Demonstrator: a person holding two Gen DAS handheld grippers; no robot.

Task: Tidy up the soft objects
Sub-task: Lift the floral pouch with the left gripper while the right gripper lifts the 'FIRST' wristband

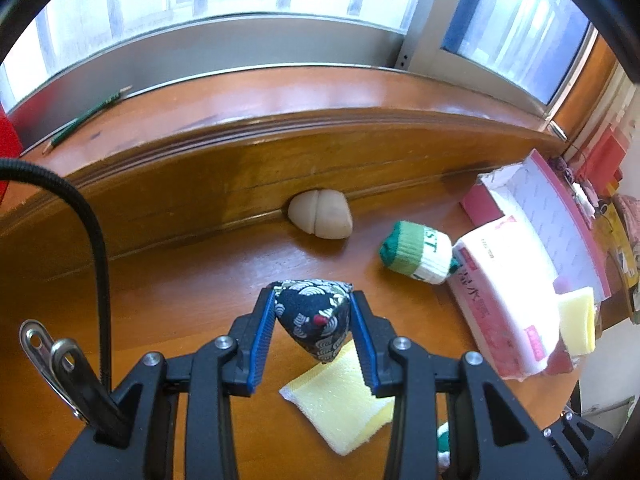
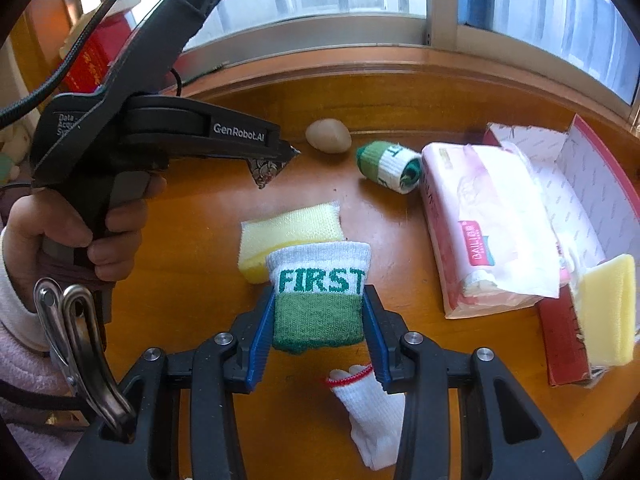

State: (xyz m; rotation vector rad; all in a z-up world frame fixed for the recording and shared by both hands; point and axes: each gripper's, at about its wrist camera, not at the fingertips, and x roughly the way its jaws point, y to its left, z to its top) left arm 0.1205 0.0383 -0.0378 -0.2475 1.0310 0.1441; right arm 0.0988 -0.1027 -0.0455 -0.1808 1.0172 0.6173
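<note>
My left gripper (image 1: 313, 295) is shut on a dark patterned beanbag (image 1: 316, 320) and holds it above the wooden table (image 1: 180, 300). The right wrist view shows the same gripper (image 2: 280, 158) in a person's hand (image 2: 80, 224), with the beanbag (image 2: 266, 172) at its tip. My right gripper (image 2: 320, 289) is shut on a rolled green-and-white sock marked FIRST (image 2: 320, 292), lifted over a yellow sponge (image 2: 288, 236). A second rolled sock (image 2: 390, 166) and a beige egg-shaped soft toy (image 2: 328, 135) lie farther back. Under the right fingers lies a white sock (image 2: 372, 412).
A pink tissue pack (image 2: 488, 232) leans on an open red-and-white box (image 2: 584, 168) at the right, with another yellow sponge (image 2: 608, 308) at its near end. A raised wooden sill (image 1: 280, 100) with a pencil (image 1: 86, 116) runs behind the table. Red books (image 2: 92, 60) stand at the far left.
</note>
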